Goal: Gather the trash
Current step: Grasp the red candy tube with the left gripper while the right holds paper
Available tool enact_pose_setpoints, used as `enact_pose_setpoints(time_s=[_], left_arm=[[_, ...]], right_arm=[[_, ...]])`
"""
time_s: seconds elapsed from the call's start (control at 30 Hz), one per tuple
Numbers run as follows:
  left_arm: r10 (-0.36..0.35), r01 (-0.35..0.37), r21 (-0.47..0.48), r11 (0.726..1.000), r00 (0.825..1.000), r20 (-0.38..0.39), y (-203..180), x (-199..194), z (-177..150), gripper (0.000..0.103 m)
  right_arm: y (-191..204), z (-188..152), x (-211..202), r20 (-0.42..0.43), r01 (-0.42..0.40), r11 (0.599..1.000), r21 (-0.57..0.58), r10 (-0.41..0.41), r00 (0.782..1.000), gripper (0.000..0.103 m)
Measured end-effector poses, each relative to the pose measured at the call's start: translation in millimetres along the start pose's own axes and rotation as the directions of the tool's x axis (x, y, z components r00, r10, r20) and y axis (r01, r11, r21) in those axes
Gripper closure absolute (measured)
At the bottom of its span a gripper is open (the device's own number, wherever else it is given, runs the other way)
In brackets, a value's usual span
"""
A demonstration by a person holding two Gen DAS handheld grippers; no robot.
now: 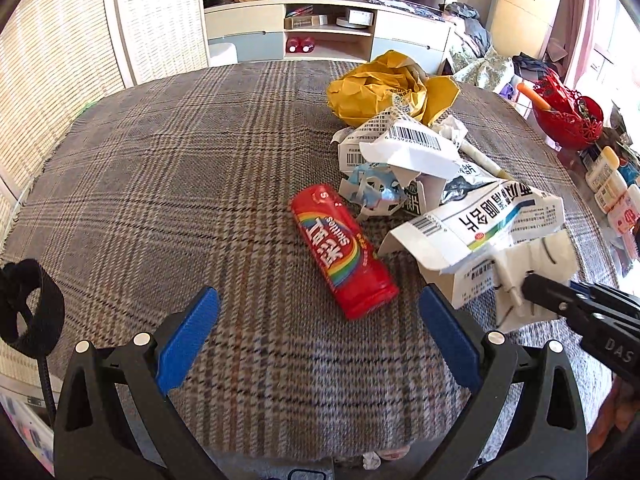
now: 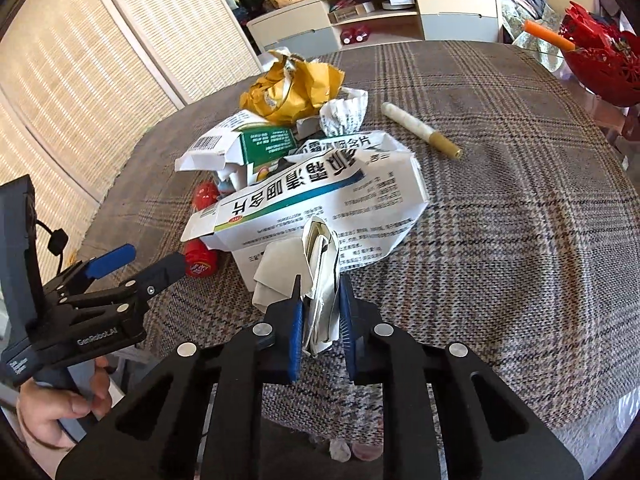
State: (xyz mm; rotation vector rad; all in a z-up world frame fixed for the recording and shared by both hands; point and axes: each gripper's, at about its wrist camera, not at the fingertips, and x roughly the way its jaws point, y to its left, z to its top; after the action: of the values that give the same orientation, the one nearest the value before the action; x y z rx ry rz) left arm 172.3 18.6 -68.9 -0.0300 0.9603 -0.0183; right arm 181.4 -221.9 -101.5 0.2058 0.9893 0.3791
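A red candy tube (image 1: 345, 255) lies on the plaid tablecloth (image 1: 160, 184), just ahead of my open left gripper (image 1: 320, 312), which holds nothing. A pile of trash sits to its right: a crumpled yellow paper bag (image 1: 384, 92), torn white medicine boxes (image 1: 472, 228) and a blue-white mask (image 1: 376, 192). My right gripper (image 2: 320, 292) is shut on a folded white paper (image 2: 320, 276) at the near edge of the large torn box (image 2: 320, 208). The left gripper also shows in the right wrist view (image 2: 148, 264), beside the tube (image 2: 200, 260).
A white marker with a gold cap (image 2: 420, 130) lies on the cloth right of the pile. A red openwork basket (image 2: 600, 64) stands at the far right. Small bottles (image 1: 612, 188) line the right edge. A TV cabinet (image 1: 320, 28) stands behind the table.
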Motion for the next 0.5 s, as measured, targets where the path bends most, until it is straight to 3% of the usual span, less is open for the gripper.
enact_pose_setpoints(time_s=[0.13,0.3,0.4,0.5], left_arm=[[0.009,-0.009,-0.013,1.0,1.0,-0.011,1.7,14.2,4.8,0.017],[-0.007,0.007,-0.029,1.0,1.0,-0.016,4.9,30.3,11.2,0.019],[-0.023,0.023,-0.017,1.0,1.0,-0.014,2.3,34.3,12.9,0.034],[-0.052,0.052,-0.001,0.999,0.998,-0.028,-3.6,36.0,11.6,0.061]], right_arm=[[-12.8,0.8,-1.0,-0.005,0.006,1.0,0.016,-0.006,1.0,0.085],[-17.8,2.1,3.4,-0.016,-0.002,1.0,0.022,0.002,1.0,0.085],[-16.5,0.3,2.6,-0.019,0.0,1.0,0.015,0.0,1.0,0.085],[-14.7,-2.3,0.2,-0.019,0.004,1.0,0.01,-0.004,1.0,0.085]])
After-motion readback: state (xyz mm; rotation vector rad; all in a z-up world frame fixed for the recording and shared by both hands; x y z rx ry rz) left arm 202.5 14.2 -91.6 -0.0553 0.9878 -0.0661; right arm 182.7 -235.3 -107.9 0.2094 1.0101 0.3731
